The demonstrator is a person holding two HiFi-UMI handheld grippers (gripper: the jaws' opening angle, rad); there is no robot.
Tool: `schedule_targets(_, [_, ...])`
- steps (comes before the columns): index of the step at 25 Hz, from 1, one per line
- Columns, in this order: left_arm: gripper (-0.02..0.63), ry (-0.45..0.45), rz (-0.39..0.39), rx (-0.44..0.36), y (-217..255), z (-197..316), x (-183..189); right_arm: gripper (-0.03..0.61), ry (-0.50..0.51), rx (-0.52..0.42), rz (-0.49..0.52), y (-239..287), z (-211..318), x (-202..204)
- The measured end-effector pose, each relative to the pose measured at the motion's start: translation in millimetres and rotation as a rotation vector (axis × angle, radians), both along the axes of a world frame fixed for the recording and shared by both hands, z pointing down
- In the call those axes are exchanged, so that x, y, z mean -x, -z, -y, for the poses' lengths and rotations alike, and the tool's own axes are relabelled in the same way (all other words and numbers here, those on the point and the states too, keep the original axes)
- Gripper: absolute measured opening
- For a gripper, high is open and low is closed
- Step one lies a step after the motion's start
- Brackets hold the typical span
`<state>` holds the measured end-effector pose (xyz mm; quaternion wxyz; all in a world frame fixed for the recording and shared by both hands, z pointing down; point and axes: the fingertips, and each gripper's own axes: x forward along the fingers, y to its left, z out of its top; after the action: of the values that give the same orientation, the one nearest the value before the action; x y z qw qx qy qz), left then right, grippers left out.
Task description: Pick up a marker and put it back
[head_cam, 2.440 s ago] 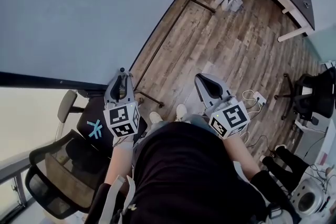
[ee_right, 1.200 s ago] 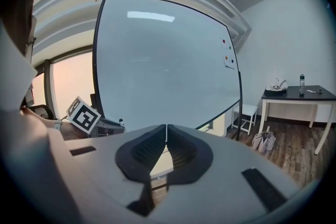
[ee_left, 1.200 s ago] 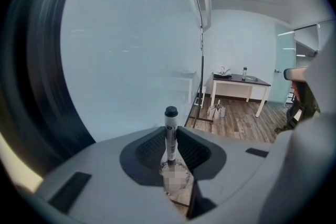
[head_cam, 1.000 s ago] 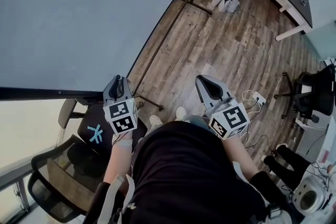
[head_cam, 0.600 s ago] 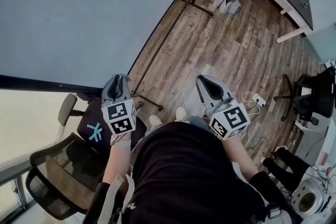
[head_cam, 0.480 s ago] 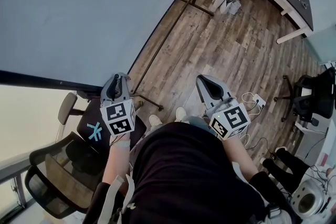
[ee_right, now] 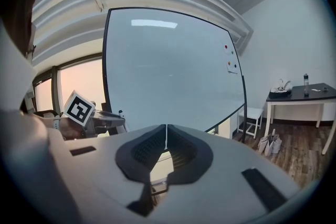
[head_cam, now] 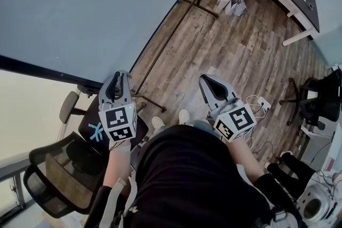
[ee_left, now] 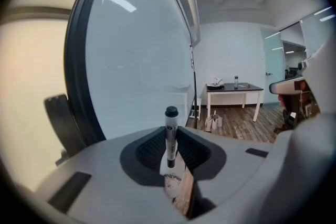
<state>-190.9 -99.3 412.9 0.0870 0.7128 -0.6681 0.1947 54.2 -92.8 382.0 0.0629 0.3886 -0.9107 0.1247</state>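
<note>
A marker (ee_left: 170,136) is seen clamped between the jaws of the left gripper (head_cam: 118,76), and it is held upright, very nearly vertical. A round black cap is carried at the top end, which is poked clear above the jaw tips. Below the cap, a slim white barrel is shown, with dark print or a dark band running down its middle. The lower part of the barrel is pinched between the ribbed dark pads, and its bottom end is lost from sight down in the gap. The marker is being held up in the air, with nothing else touched by it. From the head view, it cannot be made out clearly.
</note>
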Motion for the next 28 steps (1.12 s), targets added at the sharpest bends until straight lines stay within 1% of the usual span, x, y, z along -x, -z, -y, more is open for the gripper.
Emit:
schedule_targets(5, [0.074, -0.048, 0.029, -0.062, 24, 1, -18, 0.018, -0.010, -0.017, 0.011, 9, -5, -9])
schedule_targets(10, [0.072, -0.108, 0.034, -0.094, 37, 7, -41, 0.018, -0.027, -0.036, 0.018, 19, -8, -20])
schedule_targets(13, [0.072, -0.155, 0.017, -0.103, 39, 9, -56, 0.018, -0.046, -0.043, 0.025, 22, -11, -28])
schedule_targets(28, [0.072, -0.378, -0.067, -0.099, 41, 9, -142, 0.018, -0.170, -0.064, 0.018, 31, -39, -80])
